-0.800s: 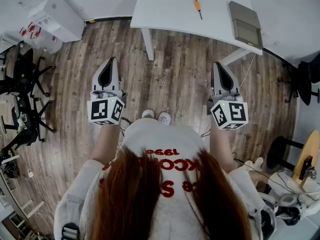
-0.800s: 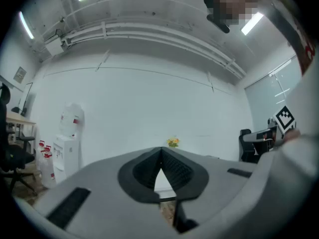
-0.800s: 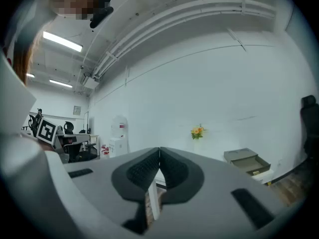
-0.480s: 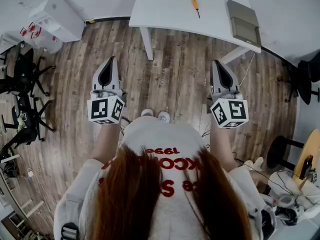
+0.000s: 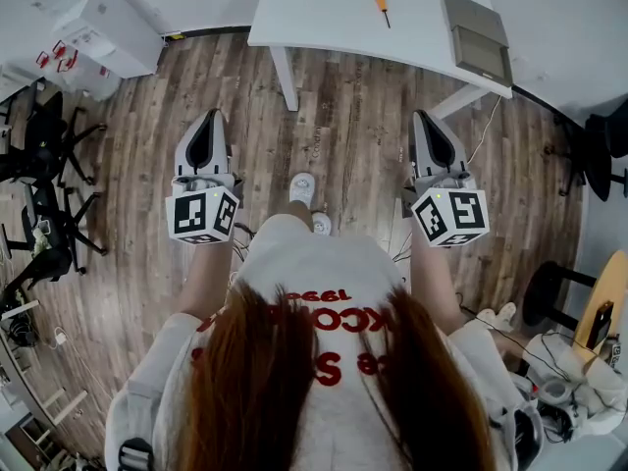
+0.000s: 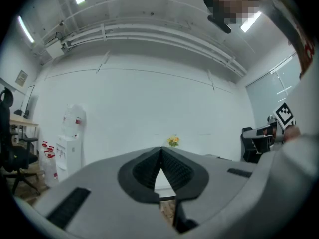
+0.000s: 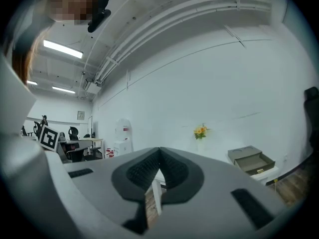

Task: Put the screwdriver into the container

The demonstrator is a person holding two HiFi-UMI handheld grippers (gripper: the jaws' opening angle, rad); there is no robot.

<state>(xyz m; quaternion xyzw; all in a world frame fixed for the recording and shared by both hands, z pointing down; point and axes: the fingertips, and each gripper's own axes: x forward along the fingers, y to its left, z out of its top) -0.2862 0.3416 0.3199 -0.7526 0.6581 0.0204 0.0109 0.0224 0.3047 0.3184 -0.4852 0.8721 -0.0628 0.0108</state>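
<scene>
Honestly, nothing has been grabbed yet. The person is standing on the wood floor, well short of the white tabletop, with the left gripper and the right gripper held level out front. Both sets of jaws are closed tip to tip with nothing between them, and both gripper views show that plainly.

The screwdriver, with its orange handle, lies on the tabletop at about 12 o'clock from the person, clear of everything else. The container is a grey boxy thing on the same tabletop at 3 o'clock from the screwdriver, close to the near edge. It's hard to tell from here how its opening faces.

So the task looks barely begun. The whole approach, pick and drop is left to do.

What could go wrong:
- If a gripper arrives with its jaws shut like this, it would just shove the screwdriver.
- The handle looks round, so a nudge could roll it away or off the tabletop.
- Pinching the thin shaft instead of the handle could let it swivel or slip on the way over.
- The container sits close to the edge, so a clumsy drop could knock it or leave the screwdriver hanging on the rim.
</scene>
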